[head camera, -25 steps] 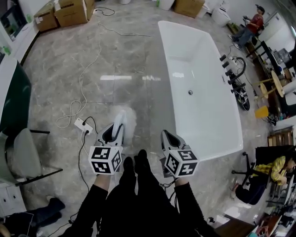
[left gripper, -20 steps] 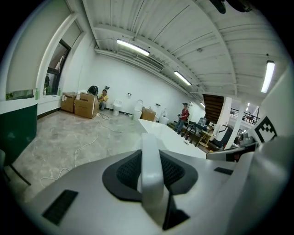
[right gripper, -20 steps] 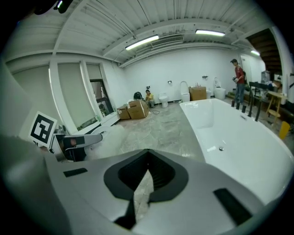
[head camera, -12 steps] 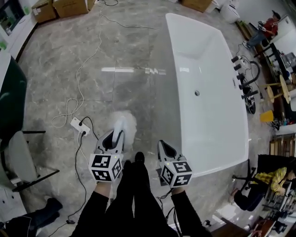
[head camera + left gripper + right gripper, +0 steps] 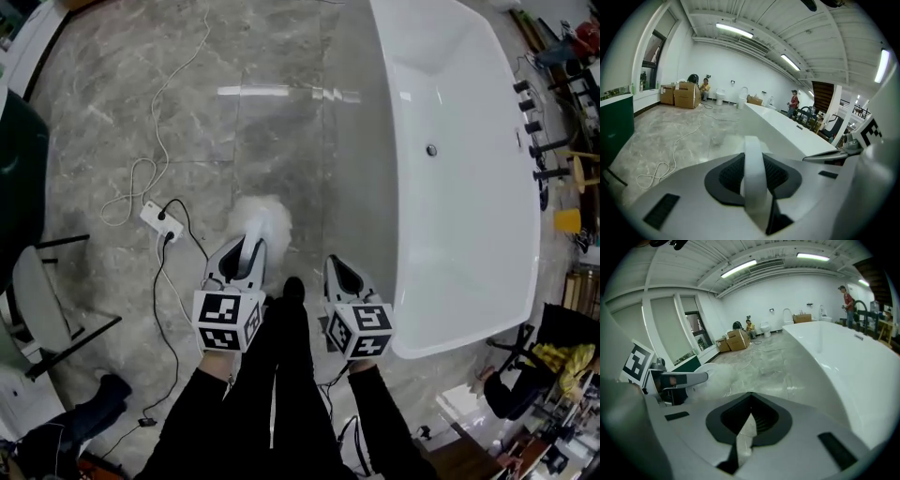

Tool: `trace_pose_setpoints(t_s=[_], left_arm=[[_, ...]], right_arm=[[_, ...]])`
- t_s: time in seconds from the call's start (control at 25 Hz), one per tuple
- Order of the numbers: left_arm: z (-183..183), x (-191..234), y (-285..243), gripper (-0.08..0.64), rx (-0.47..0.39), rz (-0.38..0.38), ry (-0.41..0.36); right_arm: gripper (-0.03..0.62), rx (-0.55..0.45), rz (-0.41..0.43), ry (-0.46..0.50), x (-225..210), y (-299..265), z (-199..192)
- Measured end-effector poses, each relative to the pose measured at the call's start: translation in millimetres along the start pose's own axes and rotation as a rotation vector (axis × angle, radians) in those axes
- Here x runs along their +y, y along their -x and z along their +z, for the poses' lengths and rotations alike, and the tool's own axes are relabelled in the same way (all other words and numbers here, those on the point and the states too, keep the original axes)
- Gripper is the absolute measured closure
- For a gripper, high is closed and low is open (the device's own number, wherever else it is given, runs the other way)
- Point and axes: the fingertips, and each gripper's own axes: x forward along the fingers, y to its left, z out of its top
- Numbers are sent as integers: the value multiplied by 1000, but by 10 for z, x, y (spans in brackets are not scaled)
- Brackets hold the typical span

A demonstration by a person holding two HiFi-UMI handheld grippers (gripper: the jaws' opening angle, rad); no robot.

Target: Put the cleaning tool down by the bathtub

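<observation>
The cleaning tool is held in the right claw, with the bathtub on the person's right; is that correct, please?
Not quite: the left claw holds the cleaning tool, as the left gripper view shows its handle between those jaws. The bathtub is indeed on the person's right.

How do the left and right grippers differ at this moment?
The left gripper grips the cleaning tool by its white handle; the right gripper has its jaws together, empty. The left gripper is farther from the bathtub; the right gripper is beside it. Both point forward, side by side.
</observation>
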Motion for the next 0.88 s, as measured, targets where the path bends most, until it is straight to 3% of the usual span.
trace_pose_setpoints(t_s=[0.52, 0.88], left_arm=[[-1121, 213, -935, 460, 103, -15, -15], [-1671, 343, -1569, 460, 110, -16, -41]], right_arm=[[592, 81, 16, -29, -420, -1148, -918], [592, 110, 1, -22, -777, -1737, -1457]])
